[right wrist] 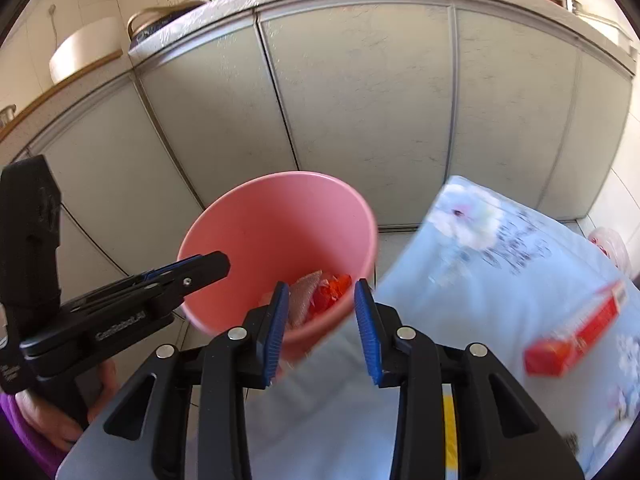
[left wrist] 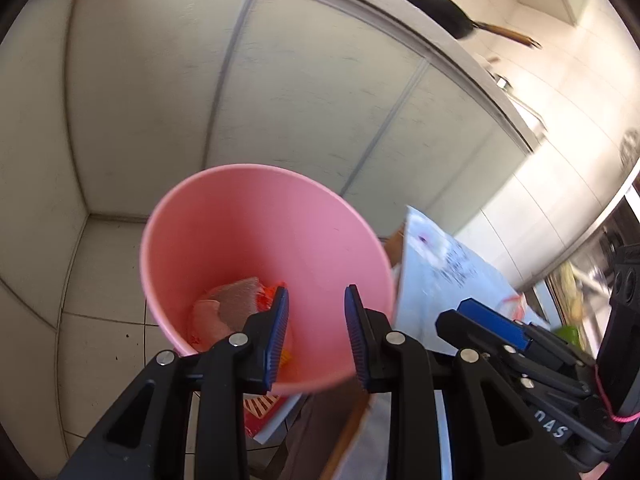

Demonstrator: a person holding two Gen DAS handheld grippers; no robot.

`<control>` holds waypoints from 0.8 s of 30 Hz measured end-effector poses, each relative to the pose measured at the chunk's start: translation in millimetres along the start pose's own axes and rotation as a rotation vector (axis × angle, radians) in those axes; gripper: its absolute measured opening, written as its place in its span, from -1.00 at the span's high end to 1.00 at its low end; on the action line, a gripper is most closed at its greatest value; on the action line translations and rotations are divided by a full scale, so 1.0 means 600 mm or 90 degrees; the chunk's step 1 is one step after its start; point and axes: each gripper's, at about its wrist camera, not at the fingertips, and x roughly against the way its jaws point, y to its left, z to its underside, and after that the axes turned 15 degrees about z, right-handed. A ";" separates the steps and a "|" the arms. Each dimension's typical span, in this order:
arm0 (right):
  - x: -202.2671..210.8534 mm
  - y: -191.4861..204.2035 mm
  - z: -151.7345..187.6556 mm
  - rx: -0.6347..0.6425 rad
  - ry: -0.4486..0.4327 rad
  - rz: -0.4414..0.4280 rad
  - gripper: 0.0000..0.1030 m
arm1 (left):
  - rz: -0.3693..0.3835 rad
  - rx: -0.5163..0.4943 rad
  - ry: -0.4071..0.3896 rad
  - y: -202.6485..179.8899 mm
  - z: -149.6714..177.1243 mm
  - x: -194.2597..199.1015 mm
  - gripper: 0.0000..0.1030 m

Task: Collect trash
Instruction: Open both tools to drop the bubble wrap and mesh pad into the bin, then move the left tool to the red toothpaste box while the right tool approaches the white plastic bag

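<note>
Both tongs stood part open and empty above a pink bin (left wrist: 256, 248) on the tiled kitchen floor (left wrist: 100, 340). The left tongs (left wrist: 316, 332) hung over the bin's near rim, pads apart with nothing between them. The right tongs (right wrist: 322, 328), just to the right, gaped likewise over the bin's near edge. Trash (right wrist: 316, 298), grey and red scraps, lay at the bottom of the bin. A red box (right wrist: 576, 328) rested on the pale blue cloth of the desk (right wrist: 460, 304) at right. Grey cabinet doors (right wrist: 360, 100) rose beyond, and a black pan (left wrist: 436, 8) sat far right.
</note>
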 end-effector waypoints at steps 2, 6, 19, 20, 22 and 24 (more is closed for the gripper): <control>0.023 -0.020 0.013 -0.008 -0.006 0.007 0.33 | 0.011 -0.028 0.011 -0.027 0.010 0.002 0.46; 0.071 -0.064 0.049 -0.043 -0.007 0.010 0.33 | 0.031 -0.075 0.028 -0.075 0.033 0.007 0.46; 0.227 -0.252 0.207 -0.190 -0.052 0.139 0.33 | 0.089 -0.166 0.104 -0.173 0.112 0.000 0.46; 0.234 -0.265 0.221 -0.199 -0.049 0.155 0.33 | 0.092 -0.175 0.110 -0.181 0.118 -0.002 0.46; 0.245 -0.286 0.248 -0.216 -0.045 0.182 0.33 | 0.096 -0.184 0.115 -0.193 0.126 -0.005 0.46; 0.256 -0.295 0.262 -0.235 -0.042 0.183 0.33 | 0.108 -0.183 0.124 -0.202 0.133 -0.006 0.46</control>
